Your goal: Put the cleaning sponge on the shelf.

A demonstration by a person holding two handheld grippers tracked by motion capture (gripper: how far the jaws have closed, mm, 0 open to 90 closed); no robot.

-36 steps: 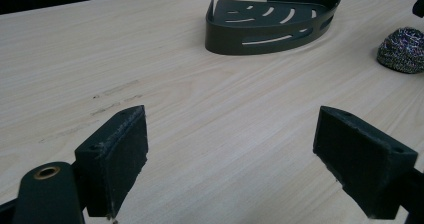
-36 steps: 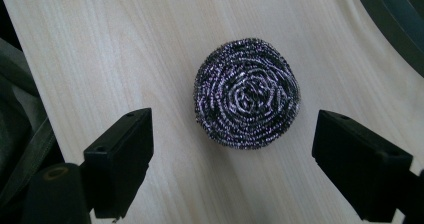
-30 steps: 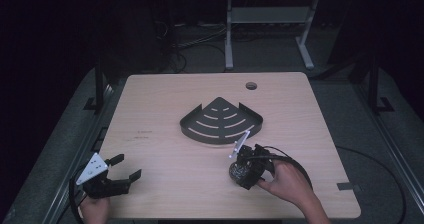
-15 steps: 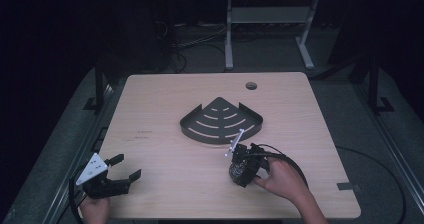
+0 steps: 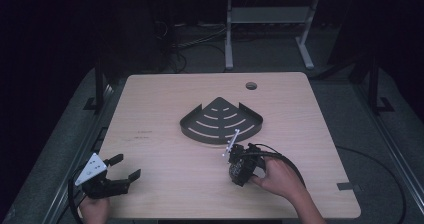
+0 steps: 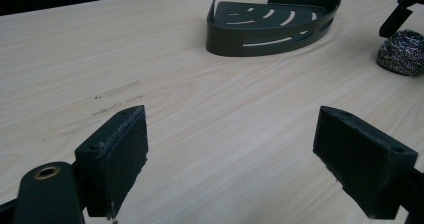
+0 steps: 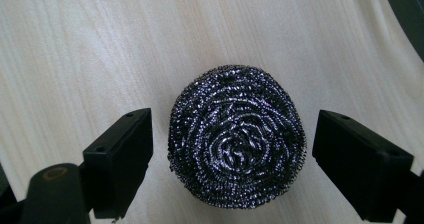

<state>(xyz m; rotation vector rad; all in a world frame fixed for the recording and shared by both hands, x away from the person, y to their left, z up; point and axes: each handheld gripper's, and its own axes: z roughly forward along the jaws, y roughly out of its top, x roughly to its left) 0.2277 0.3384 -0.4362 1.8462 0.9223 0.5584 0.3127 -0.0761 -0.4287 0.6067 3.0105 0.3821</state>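
A round steel-wool scourer (image 7: pixel 236 136) lies on the wooden table (image 7: pixel 75 44). My right gripper (image 7: pixel 234 129) points straight down over it, open, with one jaw on each side of the scourer and neither touching it. In the high view the right gripper (image 5: pixel 239 170) stands just in front of a black quarter-round slotted basket (image 5: pixel 220 121). My left gripper (image 5: pixel 127 166) is open and holds nothing near the table's front left corner. From the left gripper (image 6: pixel 232 121) the basket (image 6: pixel 272 19) and the scourer (image 6: pixel 404 51) lie farther off, to the right.
A round cable hole (image 5: pixel 251 85) sits near the table's far edge. Faint pencil marks (image 5: pixel 142 134) show on the left half of the table. A cable (image 5: pixel 285 159) loops from the right gripper. A grey stand (image 5: pixel 270 24) rises behind the table.
My right gripper has shifted slightly left and settled over the scourer. The left gripper has not moved.
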